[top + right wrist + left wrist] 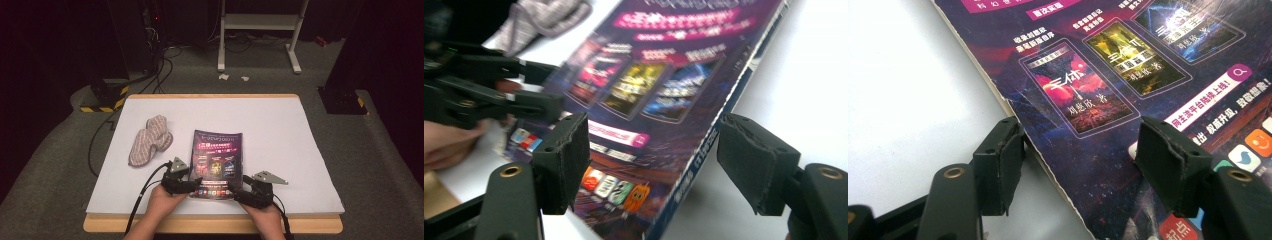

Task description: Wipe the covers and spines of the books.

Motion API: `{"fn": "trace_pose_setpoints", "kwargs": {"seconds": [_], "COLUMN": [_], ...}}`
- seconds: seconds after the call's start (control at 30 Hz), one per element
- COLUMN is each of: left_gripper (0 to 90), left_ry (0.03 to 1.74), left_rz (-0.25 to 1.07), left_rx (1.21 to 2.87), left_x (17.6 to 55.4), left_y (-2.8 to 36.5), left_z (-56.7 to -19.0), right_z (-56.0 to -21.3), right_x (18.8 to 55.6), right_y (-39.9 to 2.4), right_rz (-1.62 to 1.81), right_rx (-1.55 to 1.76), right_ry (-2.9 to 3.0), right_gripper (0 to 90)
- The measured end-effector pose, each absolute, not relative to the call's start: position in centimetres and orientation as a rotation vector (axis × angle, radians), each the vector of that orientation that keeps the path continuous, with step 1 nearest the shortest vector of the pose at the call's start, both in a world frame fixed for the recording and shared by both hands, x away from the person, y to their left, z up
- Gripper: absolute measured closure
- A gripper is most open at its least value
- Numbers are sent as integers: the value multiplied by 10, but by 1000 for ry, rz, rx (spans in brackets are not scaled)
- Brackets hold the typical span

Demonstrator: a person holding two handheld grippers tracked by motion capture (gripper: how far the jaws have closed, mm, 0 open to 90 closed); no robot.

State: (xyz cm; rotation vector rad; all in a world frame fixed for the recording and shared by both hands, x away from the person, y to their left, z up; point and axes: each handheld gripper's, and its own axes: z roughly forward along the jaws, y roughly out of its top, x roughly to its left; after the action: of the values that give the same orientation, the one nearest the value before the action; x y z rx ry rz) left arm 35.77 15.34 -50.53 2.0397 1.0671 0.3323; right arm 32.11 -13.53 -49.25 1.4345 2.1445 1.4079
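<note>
**Tongs at the book's near corners**

Both tongs sit low at the near end of the book [218, 162], one at each corner. The left tongs [1078, 150] stand part open astride the left edge, one jaw on the table [300, 130] touching that edge, the other over the cover; I cannot tell whether it touches the cover, and nothing is squeezed yet. The right tongs [654, 160] gape wider across the right edge, with no contact that I can see. The book lies flat, cover up, near the front middle of the table, with a cloth [150, 140] well apart to its left. To my eye this is the lining-up before a grip. Next, each pair needs a jaw worked under its edge, then a firm pinch, so the book can be lifted or opened without sliding.
</note>
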Motion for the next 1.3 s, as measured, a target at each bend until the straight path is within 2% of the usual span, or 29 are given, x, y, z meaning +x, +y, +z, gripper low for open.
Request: {"fn": "trace_pose_setpoints", "kwargs": {"seconds": [0.2,0.43,0.8,1.03,1.3], "left_gripper": [363,365,375,378,379], "left_ry": [1067,1067,1072,1079,1084], "left_rz": [330,336,336,335,330], "left_rx": [2038,2041,2039,2036,2027], "left_x": [358,357,358,358,358], "left_y": [153,153,153,154,155], "left_z": [-505,-505,-505,-505,-505], "right_z": [-497,-498,-476,-473,-474], "right_x": [325,326,305,304,300], "right_y": [-135,-145,-124,-113,-89], "right_rz": [1369,1457,1458,1487,1329], "right_rx": [1493,1605,1374,1276,1057], "right_ry": [2145,2136,2129,2115,2097], "right_gripper": [291,341,338,296,292]}}
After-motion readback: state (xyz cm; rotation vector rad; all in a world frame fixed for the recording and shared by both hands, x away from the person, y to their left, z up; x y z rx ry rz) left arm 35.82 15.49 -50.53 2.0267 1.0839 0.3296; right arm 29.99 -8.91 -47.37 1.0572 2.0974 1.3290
